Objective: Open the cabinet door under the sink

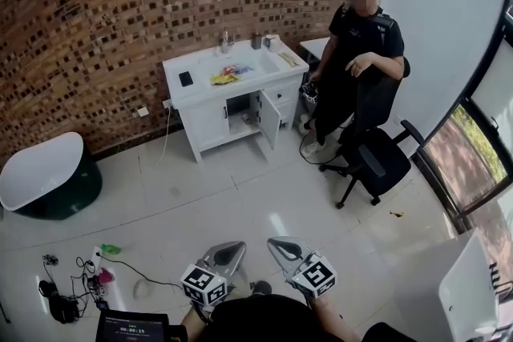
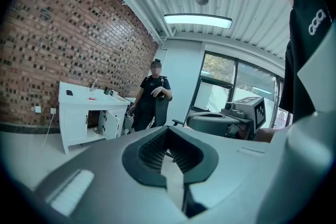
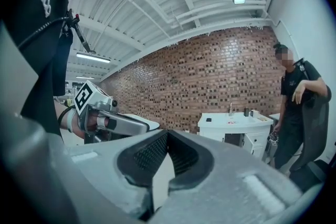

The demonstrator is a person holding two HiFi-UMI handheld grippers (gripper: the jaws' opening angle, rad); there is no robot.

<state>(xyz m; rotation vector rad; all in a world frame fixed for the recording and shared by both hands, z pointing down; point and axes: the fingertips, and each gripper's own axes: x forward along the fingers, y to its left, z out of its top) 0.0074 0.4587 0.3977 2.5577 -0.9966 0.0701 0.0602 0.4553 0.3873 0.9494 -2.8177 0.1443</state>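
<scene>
Left hand-held gripper (image 1: 228, 252) and right hand-held gripper (image 1: 280, 248) both closed on nothing, well apart from the sink cabinet (image 1: 240, 84) across the floor. Risk of missing a handle if brought in closed, or of knocking the open door (image 1: 268, 118) towards the bystander (image 1: 353, 52) nearby. Counted: two grippers, one shut door (image 1: 207, 122), one open door (already ajar), one bystander, one chair (image 1: 373, 152).

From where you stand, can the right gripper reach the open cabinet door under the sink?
Probably not. The right gripper is held near the body, and the open cabinet door stands far across the floor. Nothing blocks the way; walk closer first.
</scene>
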